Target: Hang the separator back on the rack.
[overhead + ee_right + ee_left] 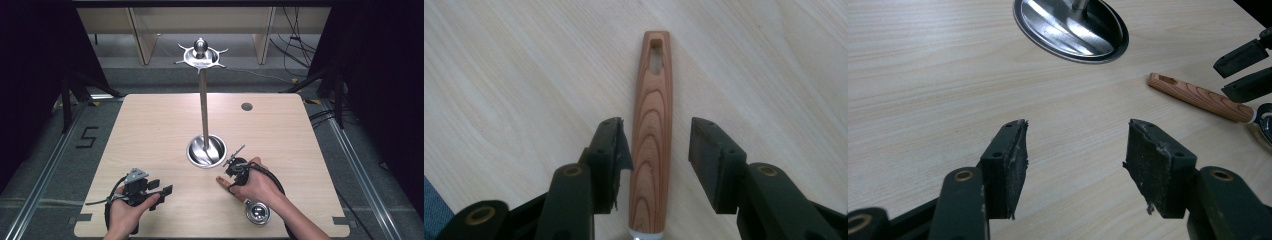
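Near the table's front edge lies a steel-bowled ladle with a slim wooden handle, stiff, light, smooth, best pinched mid-handle where the right gripper straddles it open; the left gripper gapes empty.

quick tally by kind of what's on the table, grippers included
Stand: 1
Ladle with wooden handle: 1
Grippers: 2, left gripper and right gripper, both open
Total: 4
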Available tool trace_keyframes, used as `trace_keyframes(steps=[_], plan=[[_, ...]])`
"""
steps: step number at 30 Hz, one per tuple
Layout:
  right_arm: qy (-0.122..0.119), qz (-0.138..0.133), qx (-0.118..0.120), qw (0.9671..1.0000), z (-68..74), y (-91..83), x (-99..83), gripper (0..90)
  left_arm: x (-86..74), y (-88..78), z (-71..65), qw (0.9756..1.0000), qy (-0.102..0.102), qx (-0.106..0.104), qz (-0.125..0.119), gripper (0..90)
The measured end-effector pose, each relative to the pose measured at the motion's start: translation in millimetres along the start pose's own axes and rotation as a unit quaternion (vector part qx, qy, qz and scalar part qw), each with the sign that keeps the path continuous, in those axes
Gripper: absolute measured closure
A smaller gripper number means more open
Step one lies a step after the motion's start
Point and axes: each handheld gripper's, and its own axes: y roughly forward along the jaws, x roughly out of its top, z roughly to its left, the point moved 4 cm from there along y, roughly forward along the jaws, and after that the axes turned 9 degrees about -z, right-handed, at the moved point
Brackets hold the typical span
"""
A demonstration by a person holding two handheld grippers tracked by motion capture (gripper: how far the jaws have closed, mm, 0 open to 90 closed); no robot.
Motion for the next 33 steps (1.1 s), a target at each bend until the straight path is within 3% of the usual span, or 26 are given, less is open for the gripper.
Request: trace_keyframes(steps=[7, 8, 9, 13, 14, 15, 17, 18, 19, 24, 33], plan=[[0.01, 0.036, 0.0, 0.9993, 1.7, 2.4, 0.1, 59.8, -0.4, 1.1, -1.3, 1.0, 0.002, -0.004, 0.001, 40.6], [0.01, 0.039, 0.0, 0.9992, 2.3, 2.5, 0.0, 59.8, -0.6, 0.6, 0.5, 0.9999, 0.01, -0.001, 0.008, 40.6], [0.007, 0.041, -0.002, 0.9991, 2.2, 2.9, 0.0, 59.8, -0.4, 1.8, -1.1, 1.0, -0.001, -0.004, 0.001, 40.6], [0.016, 0.058, -0.006, 0.9982, 2.8, 7.2, -1.3, 59.8, -0.9, 1.8, -0.5, 1.0, -0.002, -0.005, 0.002, 40.5], [-0.004, 0.063, -0.009, 0.9979, 0.8, 8.8, -2.3, 59.8, -0.8, 1.7, -0.7, 1.0, -0.003, -0.005, 0.001, 40.5], [0.015, 0.073, -0.008, 0.9972, 3.6, 9.2, -1.6, 59.7, -0.5, 1.5, -0.9, 1.0, -0.003, -0.006, 0.001, 40.5], [0.012, 0.076, -0.008, 0.997, 3.3, 11.6, -1.6, 59.6, -0.5, 1.4, -0.6, 1.0, 0.002, -0.003, 0.004, 40.4], [-0.012, 0.072, -0.006, 0.9973, 0.6, 14.0, -1.5, 59.6, -0.9, 1.5, -0.3, 1.0, 0.003, -0.004, 0.007, 40.3], [0.005, 0.077, -0.009, 0.997, 2.6, 14.9, -2.2, 59.6, -1.3, 2.4, -0.4, 1.0, 0.002, -0.005, 0.007, 40.3], [-0.005, 0.09, -0.01, 0.9959, 2.5, 19.3, -3.9, 61.3, -1.6, 2.8, -1.4, 0.9999, -0.006, -0.009, 0.005, 40.1], [0.005, 0.101, -0.006, 0.9949, -1.5, 25.6, -6.6, 66.2, -2.0, 3.4, -0.7, 0.9999, -0.004, -0.013, 0.009, 40.1]])
